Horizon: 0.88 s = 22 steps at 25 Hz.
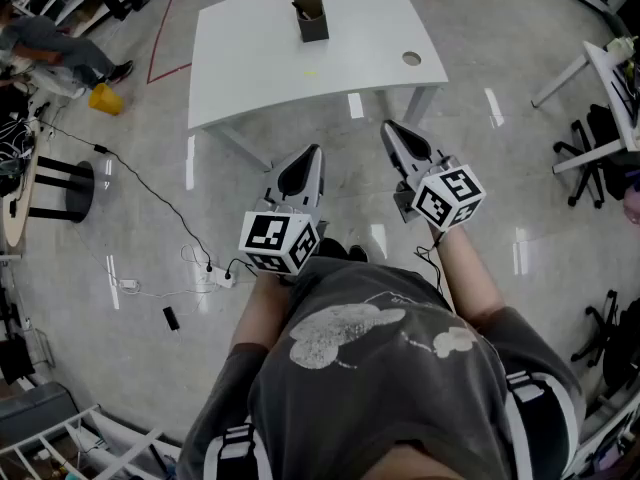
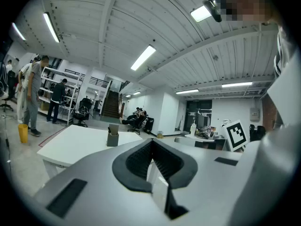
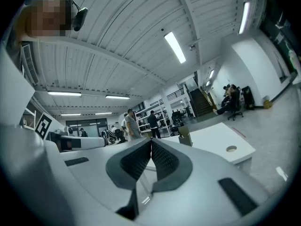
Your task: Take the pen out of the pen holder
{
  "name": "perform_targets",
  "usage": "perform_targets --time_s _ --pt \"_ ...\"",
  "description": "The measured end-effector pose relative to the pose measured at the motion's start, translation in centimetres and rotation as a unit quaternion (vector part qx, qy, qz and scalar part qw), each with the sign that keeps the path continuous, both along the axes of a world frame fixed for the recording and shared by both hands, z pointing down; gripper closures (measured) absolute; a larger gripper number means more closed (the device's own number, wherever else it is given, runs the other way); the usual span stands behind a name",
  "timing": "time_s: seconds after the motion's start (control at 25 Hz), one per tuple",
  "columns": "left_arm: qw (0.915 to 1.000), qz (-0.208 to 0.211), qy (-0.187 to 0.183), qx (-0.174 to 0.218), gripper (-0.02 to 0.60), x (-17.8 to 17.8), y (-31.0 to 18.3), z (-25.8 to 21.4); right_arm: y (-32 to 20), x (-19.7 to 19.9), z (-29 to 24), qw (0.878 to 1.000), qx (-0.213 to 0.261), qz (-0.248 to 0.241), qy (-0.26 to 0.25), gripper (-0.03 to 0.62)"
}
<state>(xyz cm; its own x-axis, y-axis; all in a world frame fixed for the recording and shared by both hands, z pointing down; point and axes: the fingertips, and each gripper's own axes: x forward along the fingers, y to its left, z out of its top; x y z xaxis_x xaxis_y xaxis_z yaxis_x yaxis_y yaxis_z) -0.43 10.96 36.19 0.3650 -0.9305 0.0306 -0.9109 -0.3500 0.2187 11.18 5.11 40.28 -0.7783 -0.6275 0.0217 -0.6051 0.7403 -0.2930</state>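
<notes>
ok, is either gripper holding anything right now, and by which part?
Nothing is held. The left gripper and the right gripper both have their jaws together with nothing between them. The pen holder stands on the white table, apart from both.

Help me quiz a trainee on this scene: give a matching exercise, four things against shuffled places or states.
1 pen holder
2 left hand-held gripper
3 yellow container
4 cable hole

a on the floor, left of the table
b shut, empty, short of the table
c in the table, right side
d standing on the table's far side

Pairs: 1-d, 2-b, 3-a, 4-c.
</notes>
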Motion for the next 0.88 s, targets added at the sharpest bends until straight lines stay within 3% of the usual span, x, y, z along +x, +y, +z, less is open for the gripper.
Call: perform_targets --time_s 0.48,0.88 --pt "0.9999 -0.007 0.004 -0.012 0.574 -0.7 -3.0 1.2 -3.1 0.1 1.3 1.0 -0.015 0.008 0.006 0.588" --pt "0.9999 0.004 0.01 -0.004 0.574 -2.7 -9.7 0.8 -9.0 -1.1 1.4 0.999 -0.015 0.02 0.021 0.588"
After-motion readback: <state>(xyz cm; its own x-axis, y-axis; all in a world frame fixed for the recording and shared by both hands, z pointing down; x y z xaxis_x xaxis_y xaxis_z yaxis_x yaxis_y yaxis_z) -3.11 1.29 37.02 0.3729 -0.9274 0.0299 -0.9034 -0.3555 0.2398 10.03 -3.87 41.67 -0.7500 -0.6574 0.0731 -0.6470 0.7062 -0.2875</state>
